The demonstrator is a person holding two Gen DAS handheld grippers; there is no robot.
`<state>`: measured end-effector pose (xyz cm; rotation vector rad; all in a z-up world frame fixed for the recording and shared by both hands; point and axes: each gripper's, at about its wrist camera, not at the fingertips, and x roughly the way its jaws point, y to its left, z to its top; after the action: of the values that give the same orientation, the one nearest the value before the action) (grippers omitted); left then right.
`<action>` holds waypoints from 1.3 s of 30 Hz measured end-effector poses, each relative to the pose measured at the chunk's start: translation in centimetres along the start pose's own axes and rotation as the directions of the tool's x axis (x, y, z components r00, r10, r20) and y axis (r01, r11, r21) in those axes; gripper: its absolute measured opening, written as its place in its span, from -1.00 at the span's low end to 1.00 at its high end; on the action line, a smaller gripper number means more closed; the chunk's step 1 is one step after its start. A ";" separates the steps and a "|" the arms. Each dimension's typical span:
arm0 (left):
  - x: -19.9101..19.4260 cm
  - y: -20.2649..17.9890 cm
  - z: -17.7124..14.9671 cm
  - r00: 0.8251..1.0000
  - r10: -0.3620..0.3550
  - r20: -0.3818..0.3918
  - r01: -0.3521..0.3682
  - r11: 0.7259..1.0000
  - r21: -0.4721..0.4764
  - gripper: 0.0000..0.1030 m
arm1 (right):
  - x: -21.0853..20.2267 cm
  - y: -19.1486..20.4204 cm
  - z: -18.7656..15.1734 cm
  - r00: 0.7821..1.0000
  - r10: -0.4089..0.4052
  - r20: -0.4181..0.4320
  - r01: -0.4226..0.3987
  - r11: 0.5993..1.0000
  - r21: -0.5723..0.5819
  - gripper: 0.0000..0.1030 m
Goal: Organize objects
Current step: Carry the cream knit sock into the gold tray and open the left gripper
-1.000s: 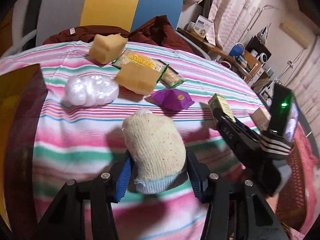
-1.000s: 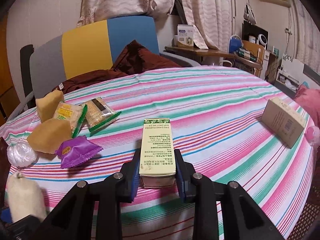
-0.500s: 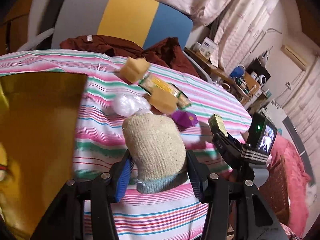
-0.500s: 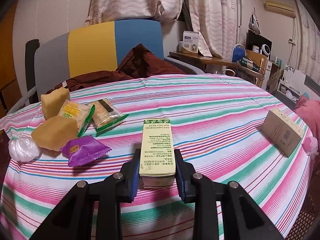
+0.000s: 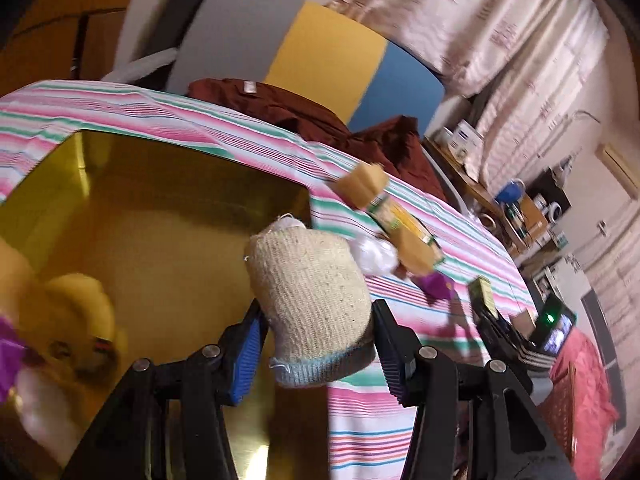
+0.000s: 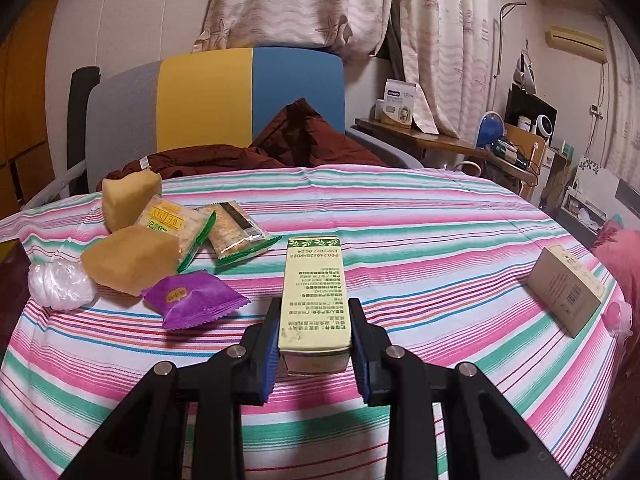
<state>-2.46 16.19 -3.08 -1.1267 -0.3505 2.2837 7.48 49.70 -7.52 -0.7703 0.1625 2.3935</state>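
Sock-wise, the left gripper (image 5: 316,344) had its blue pads clamped on a rolled beige knit sock (image 5: 310,300), cuff end poking out toward the camera. It hung over the edge of a gold-lined box (image 5: 160,184), which sat on the striped tablecloth (image 5: 400,400) with a few blurry things inside. Right gripper (image 6: 314,344) was squeezed tight on a pale green carton (image 6: 314,292), which stuck out straight ahead between the fingers above the cloth. Left of it were a purple snack packet (image 6: 194,298), two tan sponges (image 6: 132,258), cracker packs (image 6: 234,230) and a white plastic bundle (image 6: 60,286). A brown box (image 6: 566,290) lay well off to the right.
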 end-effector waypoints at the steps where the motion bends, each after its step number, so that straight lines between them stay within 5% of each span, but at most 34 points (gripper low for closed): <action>1: -0.3 0.8 0.3 1.000 0.009 0.008 -0.009 1.000 -0.010 0.02 | -0.2 0.0 0.0 1.000 0.000 0.011 0.000 1.000 -0.001 -0.42; 15: -2.2 8.9 4.7 0.986 0.161 0.032 -0.157 0.981 -0.112 0.02 | -2.4 2.1 -0.6 0.999 0.037 0.037 -0.033 0.994 -0.104 -0.42; 23: -1.5 12.7 5.9 0.979 0.204 -0.019 -0.204 0.966 -0.158 0.03 | -4.2 2.1 -1.7 0.992 0.122 -0.025 -0.122 0.992 0.015 -0.42; 35: -1.5 14.4 7.0 0.971 0.240 0.004 -0.236 0.958 -0.161 0.02 | -11.3 8.1 -1.3 0.938 0.346 0.028 -0.346 0.938 -0.007 -0.42; 39: -2.3 14.2 6.6 0.973 0.226 0.039 -0.216 0.960 -0.175 0.37 | -13.4 10.1 -0.9 0.908 0.416 0.041 -0.415 0.909 -0.022 -0.42</action>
<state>-11.83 3.43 -4.05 -1.2399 -0.4713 2.5259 10.52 34.36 -1.38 -0.7458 0.3217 2.8146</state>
